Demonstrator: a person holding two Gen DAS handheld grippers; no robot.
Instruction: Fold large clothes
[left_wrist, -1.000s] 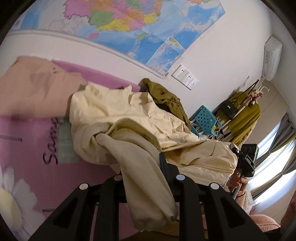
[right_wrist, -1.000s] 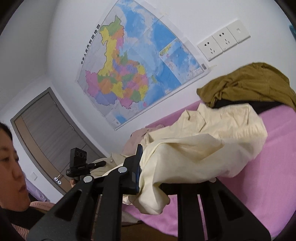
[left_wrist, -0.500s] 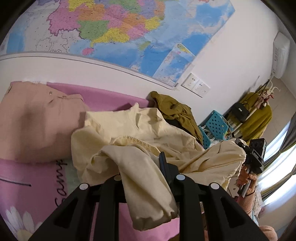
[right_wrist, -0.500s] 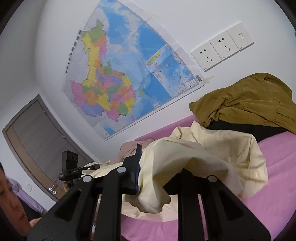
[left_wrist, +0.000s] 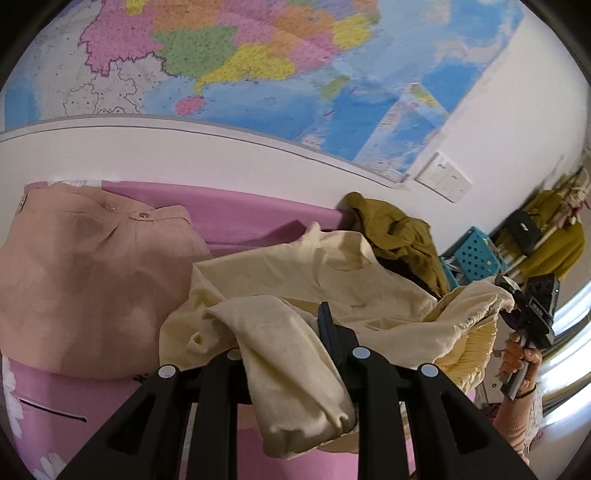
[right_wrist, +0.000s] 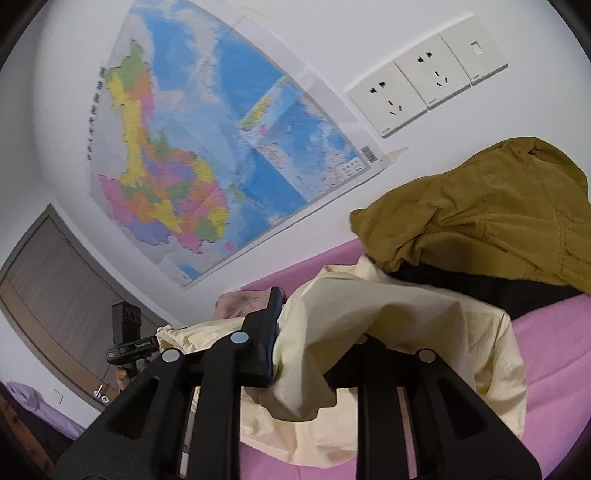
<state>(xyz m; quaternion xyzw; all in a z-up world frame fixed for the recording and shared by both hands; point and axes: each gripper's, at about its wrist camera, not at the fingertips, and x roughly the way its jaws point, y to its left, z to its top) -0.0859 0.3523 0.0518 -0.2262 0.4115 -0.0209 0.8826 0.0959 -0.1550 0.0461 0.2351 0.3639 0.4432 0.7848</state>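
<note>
A large cream garment (left_wrist: 314, 273) lies crumpled on the pink bed sheet (left_wrist: 258, 218). My left gripper (left_wrist: 284, 332) is shut on a bunch of its cloth, which drapes over the left finger and hangs down between the jaws. In the right wrist view my right gripper (right_wrist: 317, 321) is shut on another part of the cream garment (right_wrist: 369, 306), whose cloth covers the right finger. The lifted edge stretches between both grippers above the bed. The right gripper (left_wrist: 532, 302) also shows at the far right of the left wrist view, held by a hand (left_wrist: 517, 354).
A folded tan garment (left_wrist: 85, 277) lies on the bed to the left. An olive jacket (right_wrist: 480, 214) is heaped over something black (right_wrist: 461, 280) against the wall. Close ahead are a wall map (left_wrist: 258, 55) and sockets (right_wrist: 424, 85). A blue basket (left_wrist: 472, 254) stands beyond the bed.
Both grippers have carried the held cream cloth toward the wall and slightly up. The map and olive jacket now loom larger, and more of the garment is doubled over itself.
</note>
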